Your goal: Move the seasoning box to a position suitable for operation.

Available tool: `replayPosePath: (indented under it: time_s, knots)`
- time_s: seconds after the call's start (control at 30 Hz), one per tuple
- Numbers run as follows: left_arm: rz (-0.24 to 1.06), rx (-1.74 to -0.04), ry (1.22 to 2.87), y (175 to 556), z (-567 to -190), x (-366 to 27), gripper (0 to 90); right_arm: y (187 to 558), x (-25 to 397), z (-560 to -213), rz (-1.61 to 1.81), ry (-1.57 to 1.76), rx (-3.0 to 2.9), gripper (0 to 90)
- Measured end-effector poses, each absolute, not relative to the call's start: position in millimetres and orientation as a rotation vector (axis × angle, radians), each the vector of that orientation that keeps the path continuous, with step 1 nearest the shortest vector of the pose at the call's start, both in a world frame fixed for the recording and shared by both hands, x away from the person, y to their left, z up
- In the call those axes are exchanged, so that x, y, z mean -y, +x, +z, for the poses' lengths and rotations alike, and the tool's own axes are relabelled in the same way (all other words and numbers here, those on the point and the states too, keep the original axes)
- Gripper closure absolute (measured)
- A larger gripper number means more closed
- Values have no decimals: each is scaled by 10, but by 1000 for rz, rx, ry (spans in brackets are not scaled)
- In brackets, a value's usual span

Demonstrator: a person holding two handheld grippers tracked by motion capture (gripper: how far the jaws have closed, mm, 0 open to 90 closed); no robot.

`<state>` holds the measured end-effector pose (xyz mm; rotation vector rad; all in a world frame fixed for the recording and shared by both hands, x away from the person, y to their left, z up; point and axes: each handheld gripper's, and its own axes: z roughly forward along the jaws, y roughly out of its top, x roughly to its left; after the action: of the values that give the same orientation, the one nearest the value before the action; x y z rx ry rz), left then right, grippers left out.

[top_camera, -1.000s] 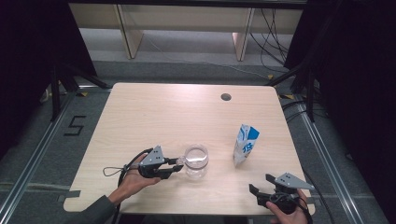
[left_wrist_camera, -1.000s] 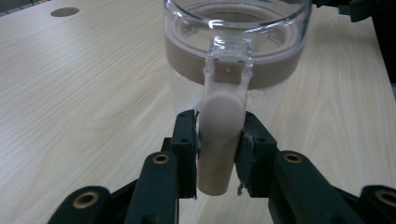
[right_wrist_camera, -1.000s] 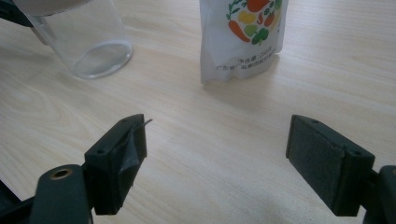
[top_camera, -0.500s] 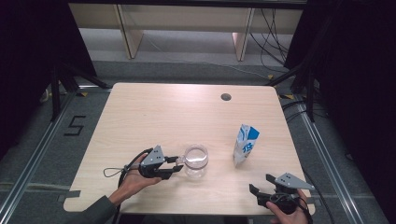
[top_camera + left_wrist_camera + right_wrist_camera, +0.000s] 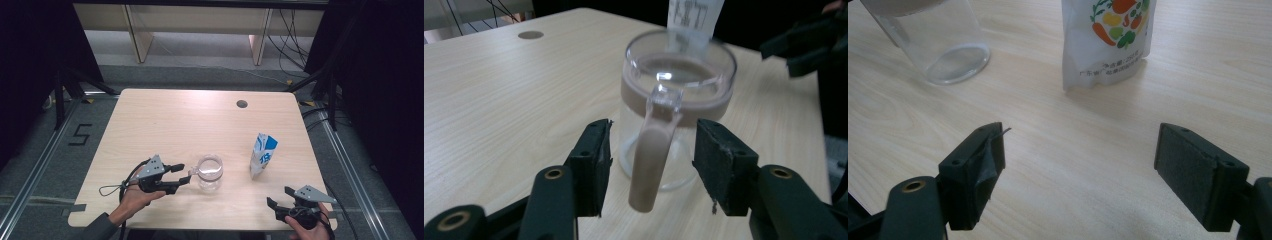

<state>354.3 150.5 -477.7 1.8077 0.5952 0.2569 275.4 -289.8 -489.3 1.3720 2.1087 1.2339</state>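
A light wooden bench with rounded corners [image 5: 150, 125] stands on a grey floor [image 5: 200, 75]. A round dark cable hole [image 5: 242, 104] sits near the bench's far edge. Black curtains [image 5: 35, 60] hang on both sides. A pale wooden shelf unit [image 5: 200, 17] stands behind, with black cables [image 5: 292, 30] beside it. A black "5" [image 5: 80, 135] marks the floor left of the bench.

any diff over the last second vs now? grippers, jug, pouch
No visible change. The left gripper keeps its open jaws on either side of the handle of the clear glass jug with the brown band, not clamped. The right gripper stays open near the table's front edge. The white and blue stand-up pouch and the light wooden table are as before.
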Motion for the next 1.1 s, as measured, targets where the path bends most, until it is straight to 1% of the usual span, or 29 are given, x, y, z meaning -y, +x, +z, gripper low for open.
replayPosePath:
  time_s: [0.07,0.2,0.4,0.43,0.47,0.7,0.77,0.8,0.87,1.1]
  knots:
    - [250,-626,1780,3527,-4730,-1520,521,2756,2898,-4893,1236,1369,-2109,213]
    - [236,-653,1717,3505,-4646,-1513,555,2752,2897,-4892,1232,1371,-2109,213]
    - [245,-644,1739,3500,-4585,-1445,639,2782,2911,-4906,1230,1307,-2118,220]
    - [245,-633,1744,3507,-4583,-1425,650,2762,2897,-4894,1222,1341,-2126,220]
    - [244,-651,1740,3502,-4581,-1403,660,2782,2914,-4900,1214,1293,-2124,220]
    - [272,-630,1760,3555,-4546,-1329,754,2783,2912,-4900,1216,1292,-2126,220]
    - [267,-633,1765,3564,-4553,-1310,772,2781,2907,-4897,1217,1299,-2129,220]
    - [270,-644,1773,3562,-4552,-1300,783,2756,2876,-4890,1230,1365,-2130,220]
    - [274,-633,1778,3573,-4555,-1287,797,2782,2893,-4897,1230,1315,-2136,220]
    - [292,-641,1784,3599,-4551,-1270,809,2788,2892,-4902,1223,1302,-2135,220]
